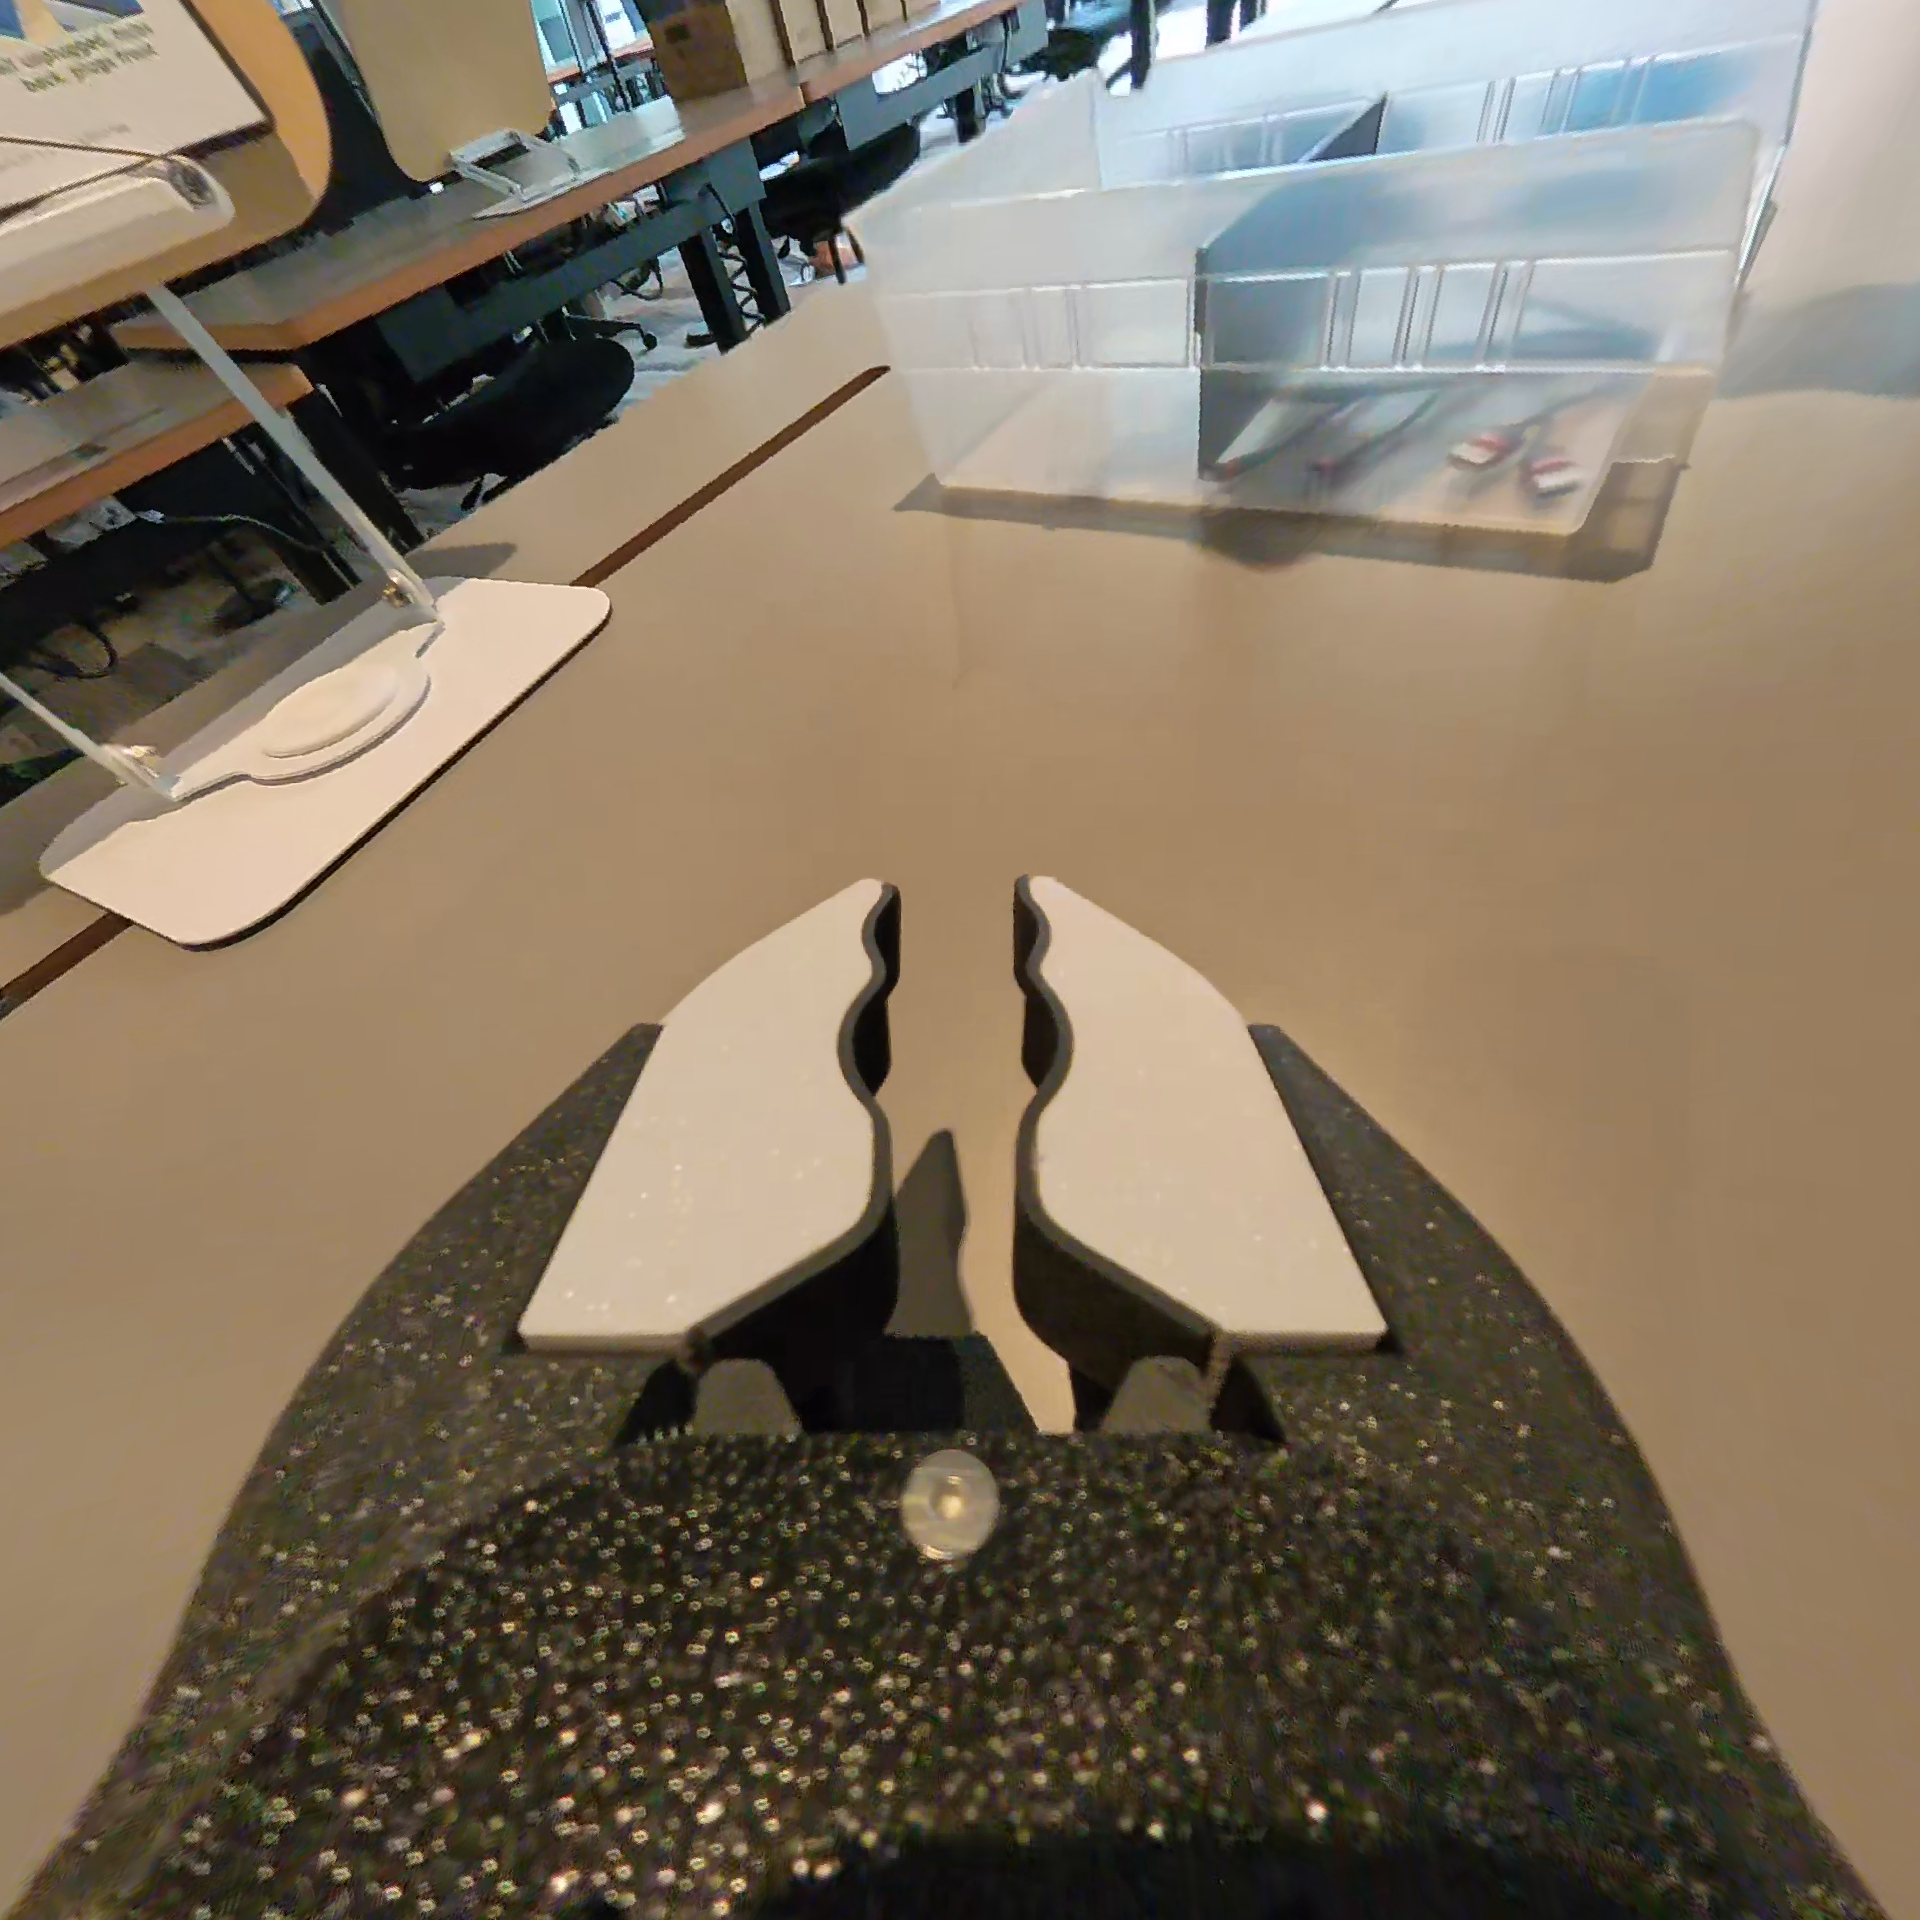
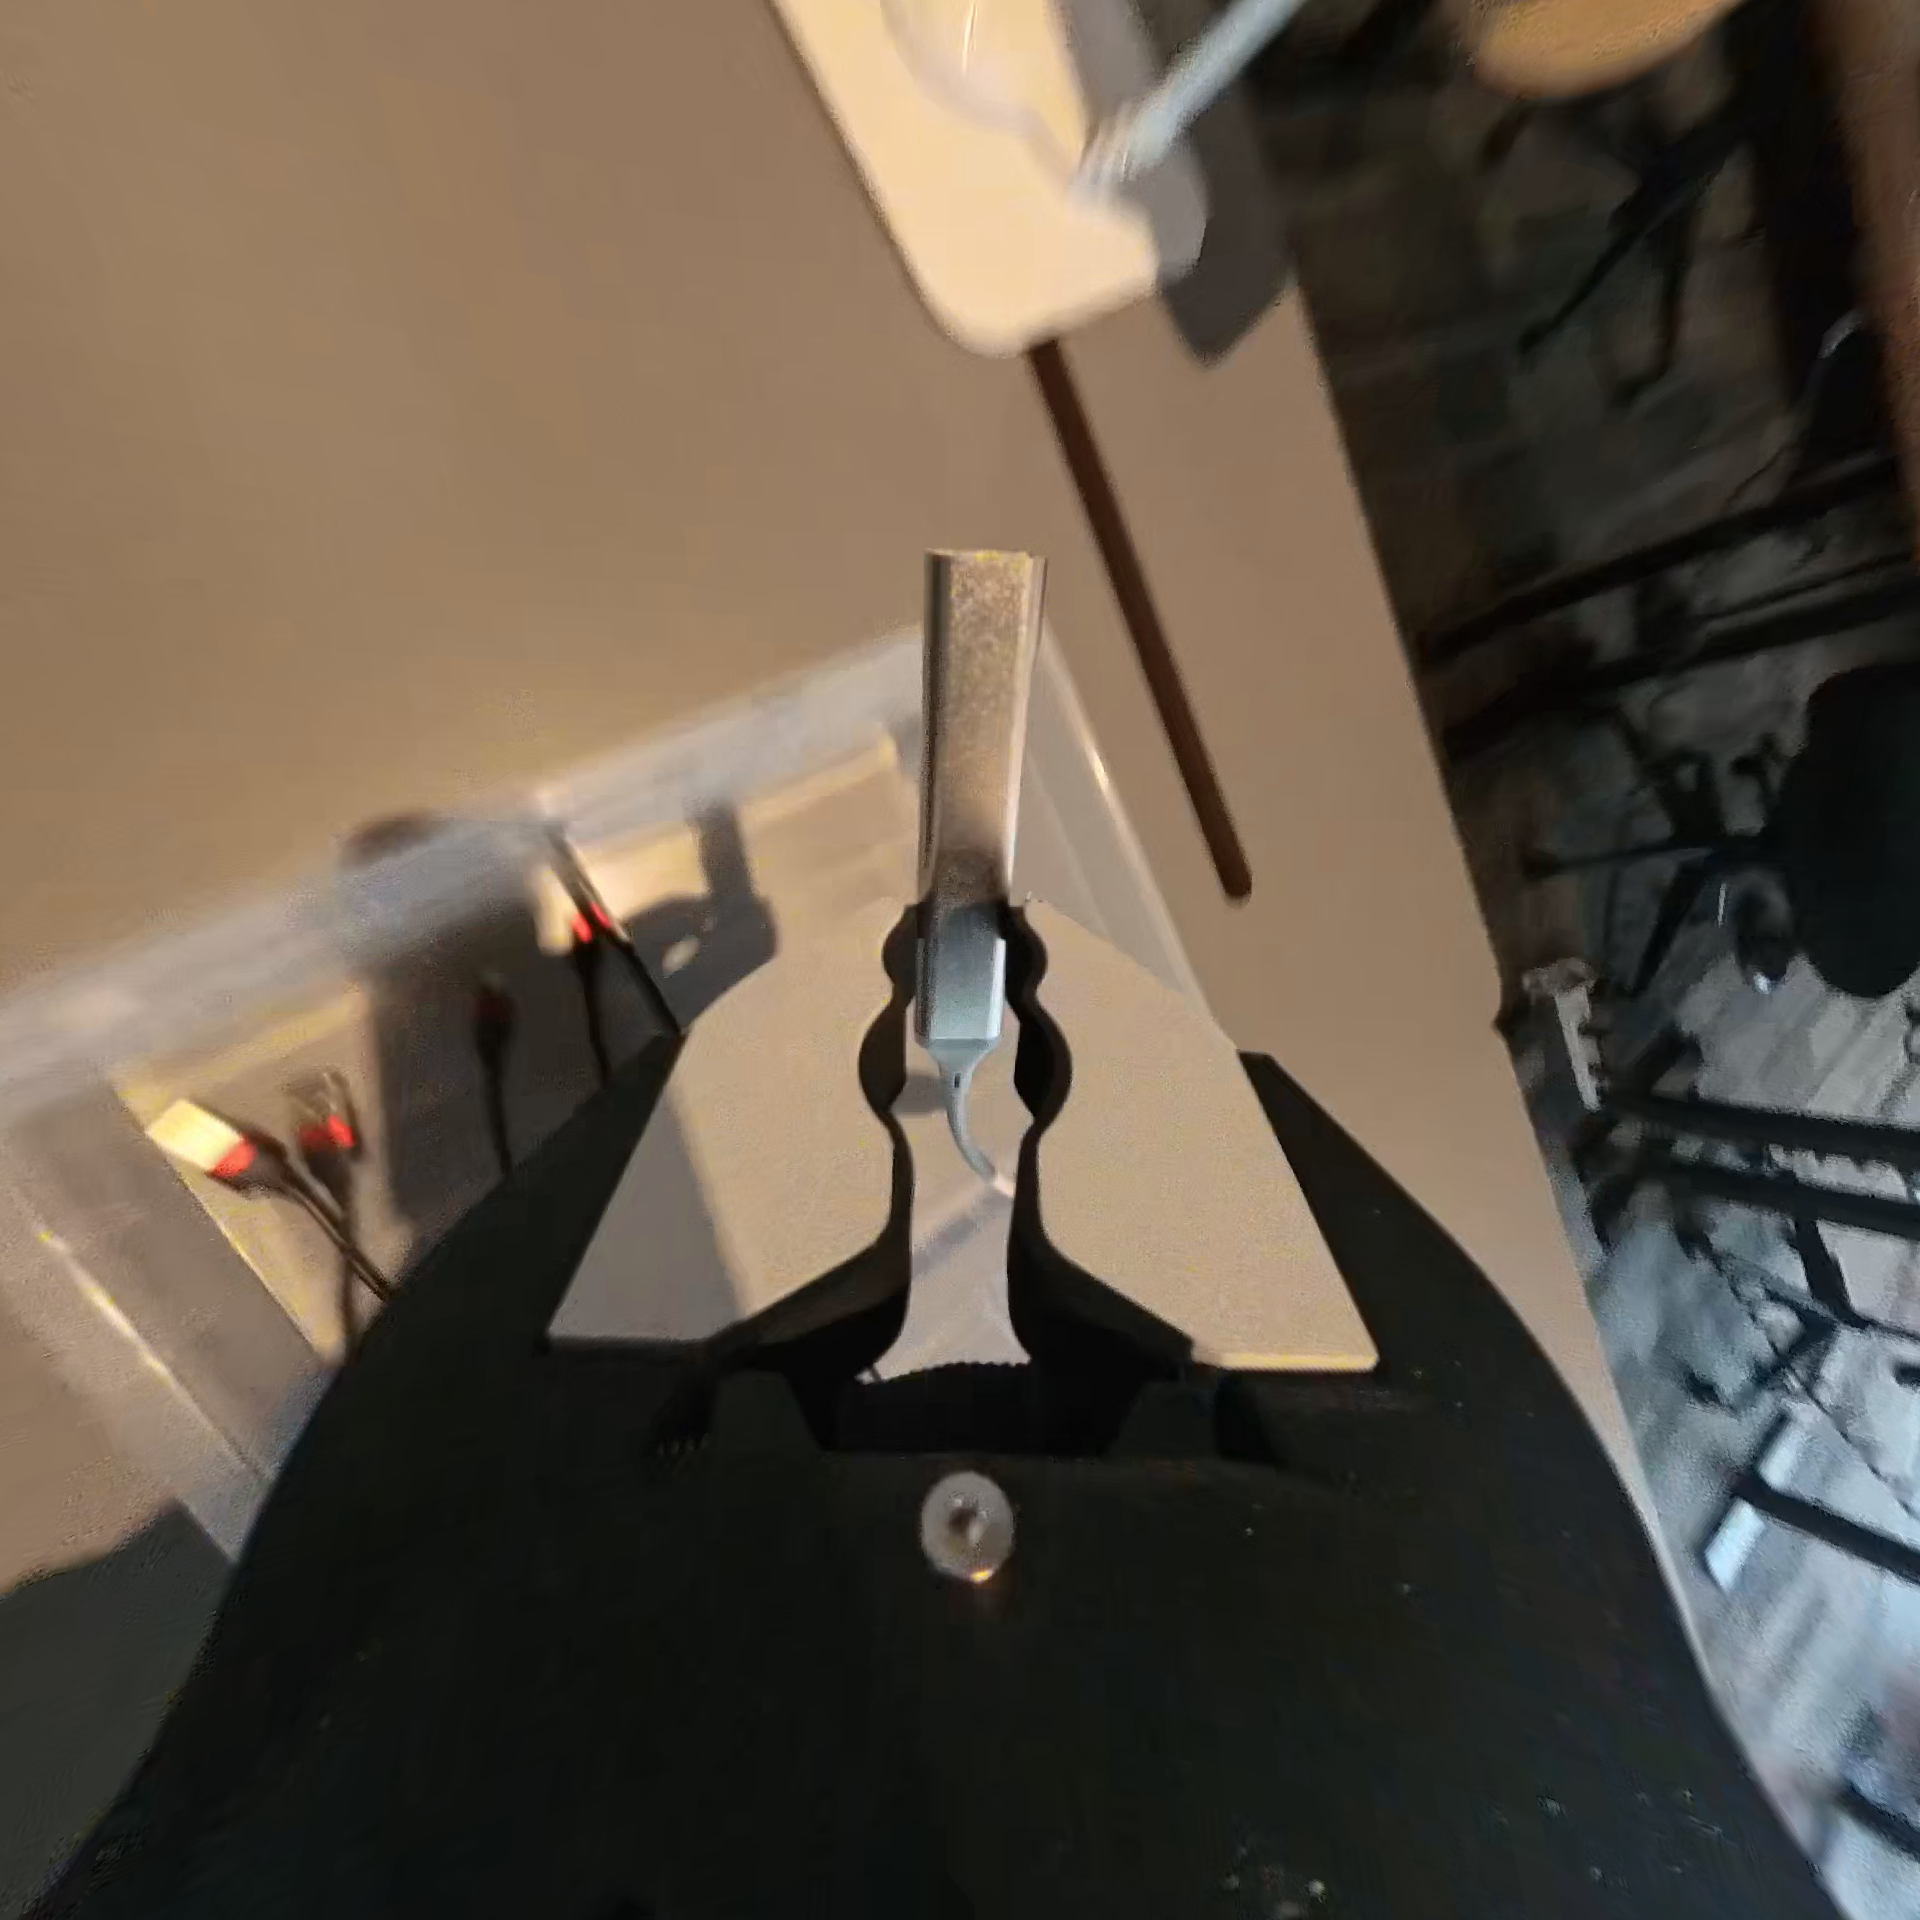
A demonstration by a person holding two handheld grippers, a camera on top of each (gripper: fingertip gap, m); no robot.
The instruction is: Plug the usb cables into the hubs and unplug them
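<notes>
Silver USB hub (image 2: 977,727), a slim metal bar with a short grey lead at its near end, pinched at that end by the right gripper (image 2: 961,971) and held in the air above the clear plastic bin (image 2: 727,727), projecting forward beyond the fingertips. USB cables (image 2: 260,1143) with red-and-black plugs lie loose on the bin floor (also visible through the bin wall in the left wrist view (image 1: 1496,457)), none of them plugged in. Left gripper (image 1: 956,914) hovers low over the tan table (image 1: 1351,831), well apart from the bin, its fingers slightly parted and holding nothing. Step in hand, as judged: fetching the hub, before any plugging. The next move calls for the left gripper to take a cable plug and line it up with a hub port.
</notes>
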